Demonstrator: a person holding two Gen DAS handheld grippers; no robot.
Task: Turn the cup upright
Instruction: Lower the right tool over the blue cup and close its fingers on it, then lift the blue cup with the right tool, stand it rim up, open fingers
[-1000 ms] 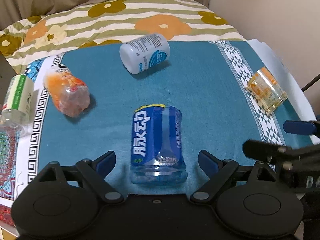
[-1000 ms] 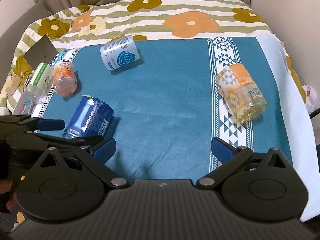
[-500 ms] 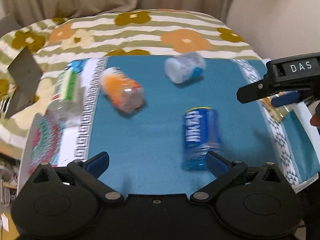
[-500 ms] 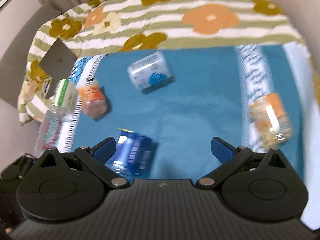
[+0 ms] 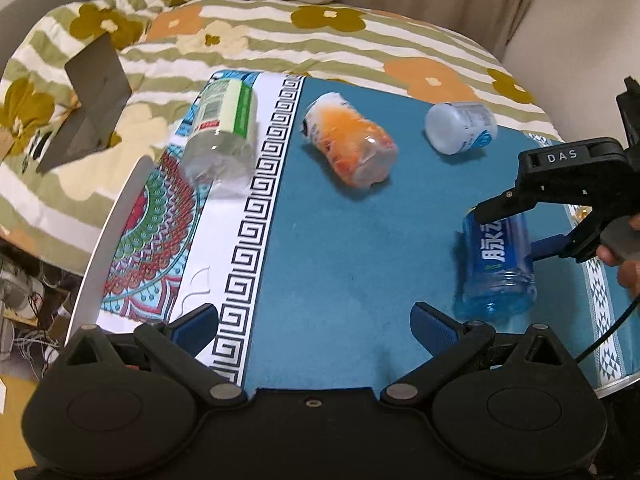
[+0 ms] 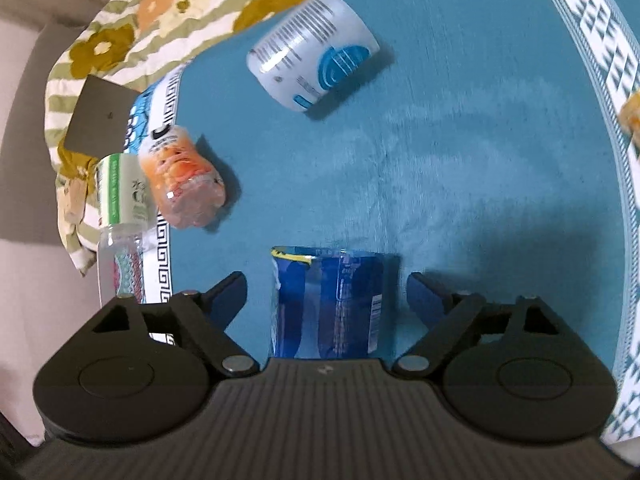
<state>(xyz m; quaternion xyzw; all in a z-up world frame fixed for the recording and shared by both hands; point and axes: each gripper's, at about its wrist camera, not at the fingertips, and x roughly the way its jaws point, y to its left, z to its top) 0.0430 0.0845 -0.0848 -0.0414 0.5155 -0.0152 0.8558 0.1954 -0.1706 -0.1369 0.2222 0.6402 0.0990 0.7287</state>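
Note:
A blue cup (image 5: 498, 264) cut from a bottle lies on its side on the teal cloth (image 5: 340, 240). In the right wrist view the blue cup (image 6: 328, 304) lies between my right gripper's (image 6: 326, 292) open fingers, apart from both pads. The right gripper (image 5: 516, 224) shows in the left wrist view, straddling the cup from above. My left gripper (image 5: 314, 324) is open and empty, to the left of the cup, near the cloth's front edge.
Other cups lie on their sides: an orange one (image 5: 352, 148), a white-blue one (image 5: 460, 128), a clear green-labelled one (image 5: 220, 136) on the patterned border, and an orange-yellow one (image 6: 632, 112) at far right. A striped floral quilt (image 5: 280, 32) lies behind.
My right gripper has come down over the blue cup, which now lies between its fingers. My left gripper has moved away to the left and back from that cup.

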